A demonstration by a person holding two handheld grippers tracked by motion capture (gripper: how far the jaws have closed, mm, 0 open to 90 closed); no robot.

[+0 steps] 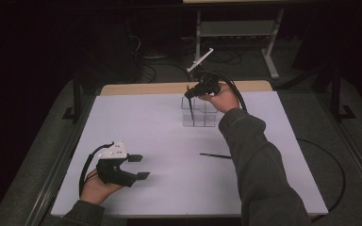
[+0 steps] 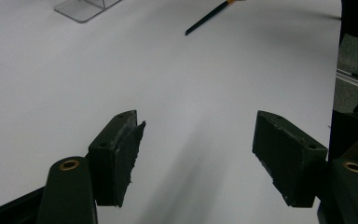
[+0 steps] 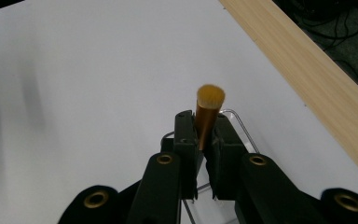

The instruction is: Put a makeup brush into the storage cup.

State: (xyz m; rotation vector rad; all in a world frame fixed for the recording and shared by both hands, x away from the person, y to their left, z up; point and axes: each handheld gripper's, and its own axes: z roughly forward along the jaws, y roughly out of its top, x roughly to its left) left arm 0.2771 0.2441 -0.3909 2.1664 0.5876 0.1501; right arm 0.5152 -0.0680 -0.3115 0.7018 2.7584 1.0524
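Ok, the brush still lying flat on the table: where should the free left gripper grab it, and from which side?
Probably mid-handle, from straight above. The loose brush lies flat on the white table, slim and dark, so jaws should straddle it across its width. The left gripper is open and idle. The right gripper is busy holding another brush over the clear organiser.

Room: dark around the lit white table (image 1: pixel 136 122).
Shadows: soft and grey, upper right of the left gripper view.
Blur: brush bristles (image 3: pixel 210 94) soft; left edge of the right gripper view smeared.
Glare: none.
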